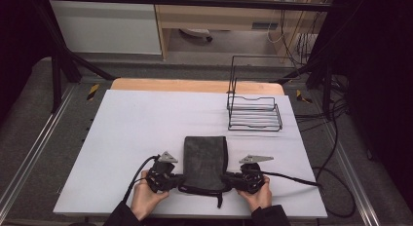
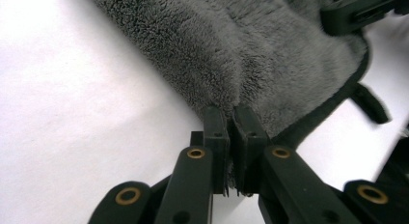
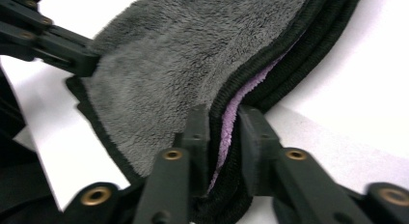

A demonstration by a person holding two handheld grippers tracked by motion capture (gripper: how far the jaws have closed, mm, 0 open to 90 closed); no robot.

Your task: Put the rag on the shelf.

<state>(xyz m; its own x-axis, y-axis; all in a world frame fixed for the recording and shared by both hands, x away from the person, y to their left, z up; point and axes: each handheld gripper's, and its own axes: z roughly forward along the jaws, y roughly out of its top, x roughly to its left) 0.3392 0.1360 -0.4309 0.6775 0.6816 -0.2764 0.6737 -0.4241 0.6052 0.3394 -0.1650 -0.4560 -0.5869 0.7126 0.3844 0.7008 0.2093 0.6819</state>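
A dark grey fleece towel [image 1: 205, 160], folded with black trim, lies near the front edge of the white table [image 1: 141, 123]. My left gripper [image 1: 181, 181] is at its near left corner, and in the left gripper view the jaws [image 2: 230, 113] are pinched shut on the grey pile [image 2: 231, 40]. My right gripper [image 1: 225, 178] is at the near right corner. Its jaws [image 3: 226, 113] clamp the folded black-trimmed edge of the towel [image 3: 183, 55], where a purple inner layer shows. Each gripper view shows the other gripper farther off, the right gripper [image 2: 357, 11] and the left gripper [image 3: 48, 40], both at the towel.
A black wire rack [image 1: 254, 111] stands at the back right of the table. A short black loop [image 1: 219, 200] hangs from the towel's near edge. Cables trail from both grippers, the right one off toward the table's right edge.
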